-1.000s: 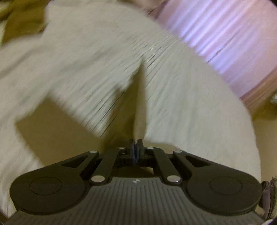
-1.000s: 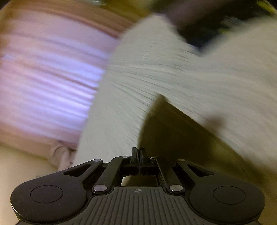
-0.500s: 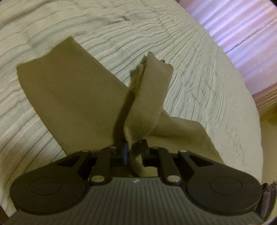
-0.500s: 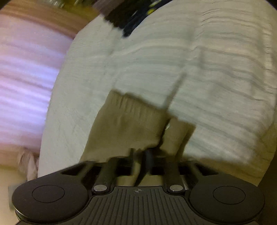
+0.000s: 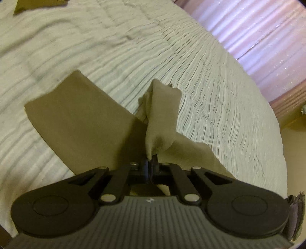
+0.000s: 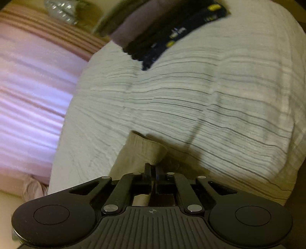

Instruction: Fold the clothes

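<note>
- Left gripper [image 5: 151, 162]: I hold its jaws pressed together on a raised fold of the olive-tan garment [image 5: 80, 122]. They have just been closing, with the cloth between them. The pinched fold stands up from the fingertips as a narrow, twisted flap.
- Garment, left wrist view: the rest of the olive-tan cloth lies flat on the striped bedspread [image 5: 220, 99]. One broad panel spreads away to the left of the pinch; a second, narrower part runs off to the right, toward the right edge of the bed.
- Right gripper [image 6: 152, 168]: I keep its jaws pinched on a ribbed hem or cuff of the garment [image 6: 141, 153], which looks paler in this view. These jaws too have just been closing, with the ribbed edge between them. The cuff bunches just beyond the fingertips and rests on the bedspread [image 6: 210, 107].
- Bed, right wrist view: at the far edge lie a dark printed garment [image 6: 181, 32] with yellow marks and a greyish-mauve cloth [image 6: 133, 24] just beside it, both blurred and well apart from the pinched cuff.
- Surroundings: a pink curtain [image 5: 258, 42] hangs beyond the bed's right edge in the left wrist view and beyond its left edge in the right wrist view [image 6: 28, 92].
- A second scrap of olive cloth [image 5: 36, 4] shows at the bed's far left corner.
</note>
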Tool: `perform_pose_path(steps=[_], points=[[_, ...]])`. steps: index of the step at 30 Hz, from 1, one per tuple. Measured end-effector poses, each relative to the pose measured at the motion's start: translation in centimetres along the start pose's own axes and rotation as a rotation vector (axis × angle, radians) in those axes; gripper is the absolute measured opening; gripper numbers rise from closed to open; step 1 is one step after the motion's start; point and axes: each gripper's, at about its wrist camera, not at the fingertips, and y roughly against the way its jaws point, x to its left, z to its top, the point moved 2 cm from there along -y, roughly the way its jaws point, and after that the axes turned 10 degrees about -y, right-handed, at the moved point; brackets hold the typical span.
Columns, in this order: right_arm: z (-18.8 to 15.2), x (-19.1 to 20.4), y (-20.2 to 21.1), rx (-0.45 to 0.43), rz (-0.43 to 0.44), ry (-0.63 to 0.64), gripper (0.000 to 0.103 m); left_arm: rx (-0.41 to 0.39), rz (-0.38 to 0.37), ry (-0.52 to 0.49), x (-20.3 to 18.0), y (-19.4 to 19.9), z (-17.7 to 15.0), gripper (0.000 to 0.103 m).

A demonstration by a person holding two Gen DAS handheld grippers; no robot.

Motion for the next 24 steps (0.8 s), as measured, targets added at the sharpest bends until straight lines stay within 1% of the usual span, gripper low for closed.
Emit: perform_pose_path(steps=[3,6,10,12,14,15,17,18,19,20,21,22,24], points=[[0.1,-0.7,0.9,0.005,-0.049,0.004,0.003,-0.014,-0.005,0.009,0.3,0.7,-0.1,0.000],[0.0,-1.6,1.5,0.008,-0.076,-0.005,0.003,-0.017,0.001,-0.008,0.0,1.1,-0.4,0.000],[-0.1,-2.6,0.7,0.010,-0.095,-0.001,0.003,-0.012,0.014,-0.001,0.5,0.7,-1.4,0.000],[-0.1,-3.1,-0.1,0.027,-0.112,0.003,0.003,0.001,0.025,-0.018,0.5,0.2,-2.0,0.001],[-0.3,-3.2,-0.6,0.045,-0.157,0.039,0.003,0.019,0.042,-0.043,0.5,-0.4,-2.6,0.001],[-0.4,-3.1,-0.8,0.055,-0.182,0.061,0.003,0.031,0.058,-0.062,0.4,-0.6,-2.8,0.002],[-0.6,-2.9,-1.0,0.065,-0.234,0.106,0.006,0.053,0.091,-0.100,0.2,-1.1,-3.2,0.009],[-0.7,-2.5,-0.9,0.060,-0.261,0.132,0.033,0.056,0.106,-0.105,0.2,-1.1,-3.3,0.012],[-0.8,-2.0,-0.7,0.036,-0.301,0.163,0.059,0.056,0.114,-0.109,0.1,-0.9,-3.2,0.014],[-0.8,-1.4,-0.5,0.004,-0.341,0.199,0.065,0.056,0.123,-0.114,0.0,-0.6,-3.1,0.016],[-0.8,-0.8,-0.1,-0.025,-0.376,0.234,0.066,0.057,0.146,-0.133,-0.2,-0.2,-2.8,0.022],[-0.7,-0.2,0.2,-0.050,-0.406,0.262,0.066,0.055,0.165,-0.167,-0.6,0.3,-2.5,0.024],[-0.4,0.7,0.7,-0.095,-0.438,0.278,0.066,0.048,0.205,-0.254,-1.6,1.4,-1.8,0.025]])
